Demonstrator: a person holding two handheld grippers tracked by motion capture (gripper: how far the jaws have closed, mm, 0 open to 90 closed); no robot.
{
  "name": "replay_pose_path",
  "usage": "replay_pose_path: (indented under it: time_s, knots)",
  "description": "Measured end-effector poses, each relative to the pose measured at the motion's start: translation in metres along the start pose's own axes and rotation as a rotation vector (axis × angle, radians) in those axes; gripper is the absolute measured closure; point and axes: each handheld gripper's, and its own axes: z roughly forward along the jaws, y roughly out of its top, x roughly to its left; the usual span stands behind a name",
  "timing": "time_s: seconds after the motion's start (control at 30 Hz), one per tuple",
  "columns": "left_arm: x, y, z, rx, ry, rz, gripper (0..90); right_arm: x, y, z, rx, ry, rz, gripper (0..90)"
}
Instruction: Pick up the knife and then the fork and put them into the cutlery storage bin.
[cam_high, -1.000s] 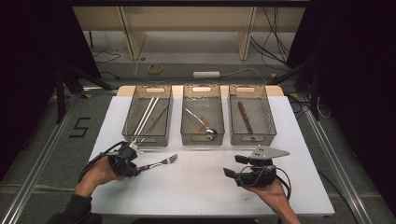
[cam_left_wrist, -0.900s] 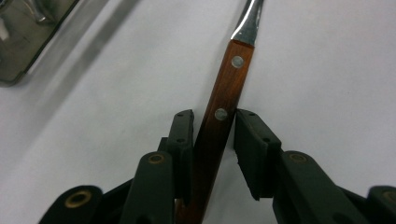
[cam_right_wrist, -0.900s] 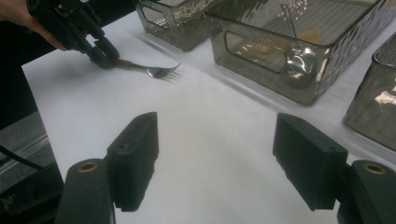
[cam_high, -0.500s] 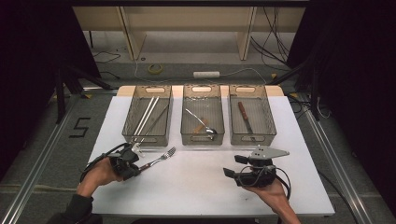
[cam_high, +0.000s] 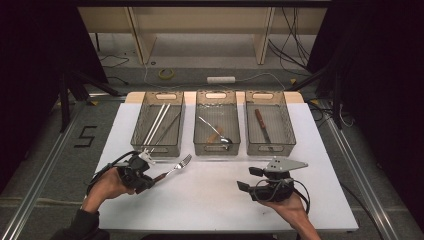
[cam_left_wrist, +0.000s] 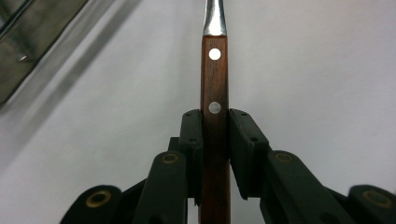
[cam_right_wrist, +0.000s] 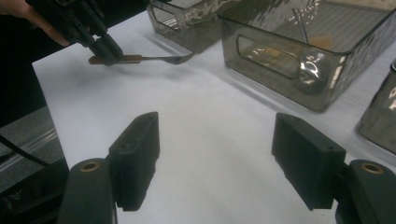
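Left gripper (cam_high: 150, 179): lower left of the high view, black jaws closed within the last moment and now clamped on the fork's handle, pads pressing both sides of the wood
Fork (cam_high: 175, 169): slim wooden handle with two round metal rivets, bright steel neck and tines, pointing up and right toward the trays; whether it touches the table is hard to tell
Left gripper view: handle (cam_left_wrist: 215, 140) runs straight up the middle between the pads, steel neck cut off at the top edge, tines out of frame
Right gripper (cam_high: 244, 180): lower right of the high view, flat black pads set wide apart, nothing between them
Right gripper view: fork (cam_right_wrist: 154, 59) small at upper left, tines blurred
Table (cam_high: 210, 200): smooth matte white sheet
Trays (cam_high: 217, 149): three smoky see-through bins in a row, upper middle; contents partly masked by glare and tinted walls
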Motion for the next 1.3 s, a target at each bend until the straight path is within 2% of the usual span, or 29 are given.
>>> replay_pose_path:
  time_s: [0.07, 0.2, 0.43, 0.47, 0.53, 0.63, 0.7, 0.83, 1.0, 1.13, 1.3]
  knots:
    - [-0.006, 0.005, -0.002, -0.017, -0.019, -0.005, 75.4, 0.003, 0.001, 0.000, -0.004, 0.009, -0.010, 33.2]
    - [-0.020, 0.016, -0.004, -0.023, -0.055, 0.020, 75.3, 0.012, 0.005, 0.003, -0.014, 0.031, -0.048, 32.8]
    - [-0.046, 0.033, -0.005, -0.037, -0.116, 0.089, 75.3, 0.035, 0.010, 0.014, -0.003, 0.070, -0.147, 32.0]
    - [-0.049, 0.035, -0.005, -0.035, -0.127, 0.090, 75.3, 0.038, 0.010, 0.016, 0.004, 0.070, -0.169, 31.9]
    - [-0.055, 0.039, -0.005, -0.028, -0.138, 0.117, 75.3, 0.044, 0.011, 0.020, 0.011, 0.077, -0.204, 31.9]
    - [-0.067, 0.045, -0.005, -0.026, -0.145, 0.143, 75.3, 0.052, 0.013, 0.025, 0.020, 0.097, -0.241, 31.9]
    - [-0.076, 0.049, -0.004, -0.026, -0.167, 0.166, 75.3, 0.057, 0.013, 0.030, 0.023, 0.118, -0.262, 32.0]
    - [-0.089, 0.057, -0.002, -0.010, -0.192, 0.199, 75.3, 0.068, 0.011, 0.039, 0.058, 0.131, -0.325, 32.0]
    - [-0.097, 0.062, 0.002, -0.004, -0.209, 0.218, 75.3, 0.081, 0.008, 0.049, 0.088, 0.119, -0.406, 32.4]
    - [-0.099, 0.064, 0.005, 0.008, -0.219, 0.217, 75.3, 0.089, 0.005, 0.057, 0.119, 0.084, -0.481, 33.2]
    - [-0.102, 0.067, 0.007, 0.010, -0.242, 0.217, 75.3, 0.096, 0.002, 0.063, 0.153, 0.079, -0.562, 35.6]
